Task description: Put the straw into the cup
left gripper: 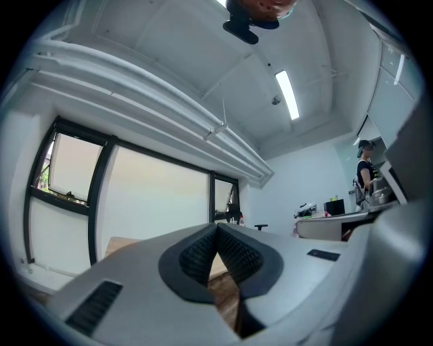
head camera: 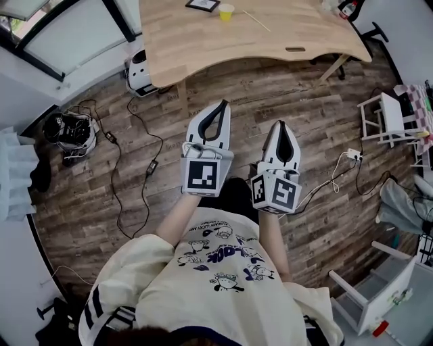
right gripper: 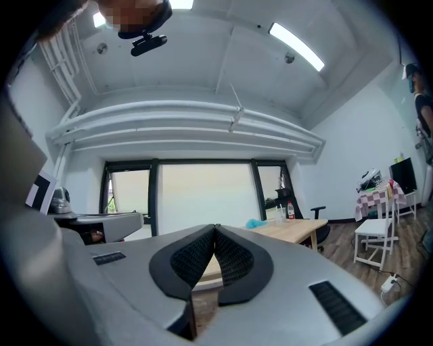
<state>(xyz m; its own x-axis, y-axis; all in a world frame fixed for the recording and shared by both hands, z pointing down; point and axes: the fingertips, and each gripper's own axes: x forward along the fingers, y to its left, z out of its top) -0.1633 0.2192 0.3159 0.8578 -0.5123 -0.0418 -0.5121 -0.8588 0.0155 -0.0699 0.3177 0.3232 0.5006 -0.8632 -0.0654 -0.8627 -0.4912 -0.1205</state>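
Observation:
A small yellow cup (head camera: 226,11) stands on the far side of the wooden table (head camera: 203,40), and a thin pale straw (head camera: 256,20) lies just to its right. Both grippers hang over the floor in front of the person, well short of the table. The left gripper (head camera: 223,103) is shut with nothing between its jaws; in the left gripper view its ribbed pads meet at the tips of the left gripper (left gripper: 217,226). The right gripper (head camera: 280,124) is likewise shut and empty, as the right gripper (right gripper: 215,228) shows in its own view. Cup and straw are hidden in both gripper views.
A black picture frame (head camera: 202,5) lies left of the cup. Cables and a power strip (head camera: 353,155) trail over the wood floor. A white device (head camera: 141,71) sits under the table's left end. White stools (head camera: 382,118) stand at the right. A person (left gripper: 366,172) stands far off.

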